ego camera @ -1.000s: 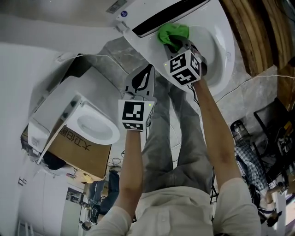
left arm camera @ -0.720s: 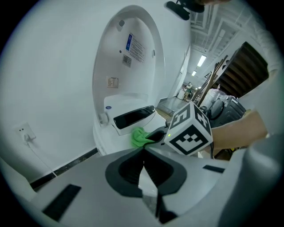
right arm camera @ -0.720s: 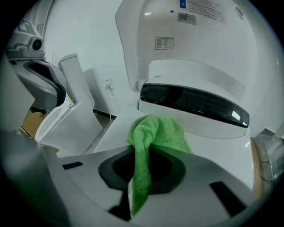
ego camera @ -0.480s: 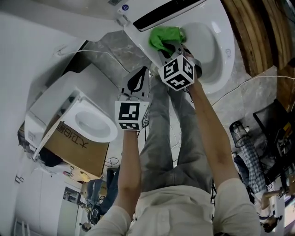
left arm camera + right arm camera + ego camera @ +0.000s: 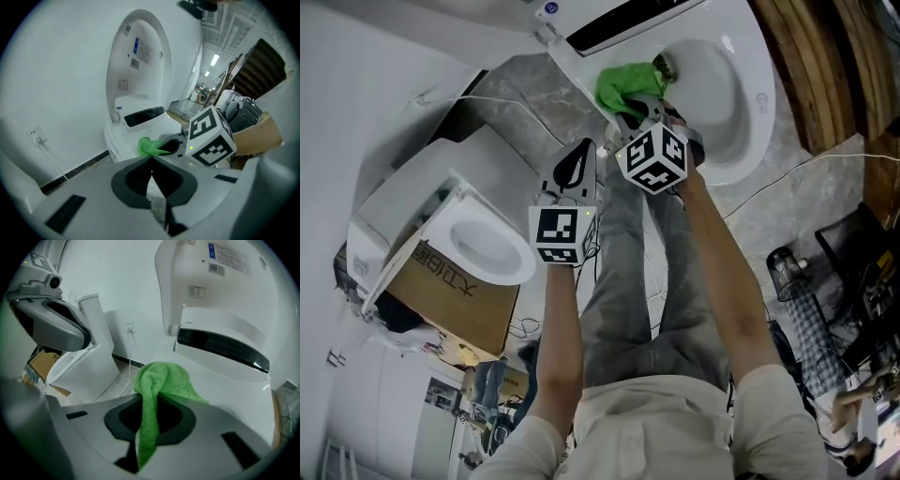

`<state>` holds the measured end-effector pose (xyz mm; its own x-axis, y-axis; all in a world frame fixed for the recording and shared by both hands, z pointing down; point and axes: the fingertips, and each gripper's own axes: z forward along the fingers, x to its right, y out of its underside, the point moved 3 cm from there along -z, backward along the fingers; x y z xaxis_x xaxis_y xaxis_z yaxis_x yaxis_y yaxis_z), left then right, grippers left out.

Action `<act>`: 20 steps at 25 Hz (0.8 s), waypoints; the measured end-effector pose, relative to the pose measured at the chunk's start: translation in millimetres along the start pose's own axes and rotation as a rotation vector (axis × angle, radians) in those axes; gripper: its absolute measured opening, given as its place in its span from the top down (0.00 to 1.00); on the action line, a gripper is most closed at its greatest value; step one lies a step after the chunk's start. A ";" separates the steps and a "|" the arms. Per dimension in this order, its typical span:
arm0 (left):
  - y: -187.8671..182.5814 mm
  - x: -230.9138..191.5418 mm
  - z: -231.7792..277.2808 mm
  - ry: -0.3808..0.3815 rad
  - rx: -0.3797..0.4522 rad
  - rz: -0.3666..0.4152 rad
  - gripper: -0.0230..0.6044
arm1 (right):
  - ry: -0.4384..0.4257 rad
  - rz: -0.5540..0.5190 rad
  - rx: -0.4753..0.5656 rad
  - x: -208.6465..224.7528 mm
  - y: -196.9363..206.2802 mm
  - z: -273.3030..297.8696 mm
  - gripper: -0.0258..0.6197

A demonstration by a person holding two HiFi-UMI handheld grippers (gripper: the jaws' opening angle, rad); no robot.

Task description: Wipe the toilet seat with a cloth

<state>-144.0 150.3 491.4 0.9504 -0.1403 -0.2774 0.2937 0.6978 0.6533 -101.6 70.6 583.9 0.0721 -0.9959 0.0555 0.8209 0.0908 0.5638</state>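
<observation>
The white toilet seat (image 5: 757, 103) lies down at the top of the head view, with the lid (image 5: 220, 277) raised behind it. A green cloth (image 5: 622, 84) rests on the seat's left rim, just in front of the black panel (image 5: 628, 23). My right gripper (image 5: 639, 99) is shut on the cloth (image 5: 164, 378), and a strip of it hangs down between the jaws. My left gripper (image 5: 577, 161) hovers beside the toilet, left of and lower than the right one. It is shut with nothing in it (image 5: 152, 171). In the left gripper view the cloth (image 5: 149, 146) shows past the jaws.
A second white toilet (image 5: 483, 248) stands on a cardboard box (image 5: 455, 305) at the left. A wall socket (image 5: 130, 328) with a cord sits behind it. Wooden boards (image 5: 825, 66) lean at the right, and a cable (image 5: 806, 164) crosses the floor. The person's legs stand below the grippers.
My right gripper has drawn the green cloth leftward and toward me along the seat's rim. The left gripper has barely shifted.
</observation>
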 end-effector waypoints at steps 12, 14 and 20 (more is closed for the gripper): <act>7.5 10.0 -10.5 -0.014 -0.007 -0.004 0.94 | -0.031 0.020 -0.019 -32.1 33.6 -19.4 0.88; 8.7 15.0 -11.8 -0.010 -0.011 -0.001 0.94 | -0.035 0.028 -0.022 -36.1 39.1 -23.4 0.88; 11.9 31.4 -11.2 0.009 -0.023 0.016 0.94 | -0.050 0.044 -0.036 -46.3 59.4 -33.9 0.88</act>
<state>-111.8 162.1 482.6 0.9542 -0.1224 -0.2731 0.2755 0.7160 0.6415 -37.0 122.0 586.9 0.0808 -0.9893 0.1212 0.8376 0.1334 0.5297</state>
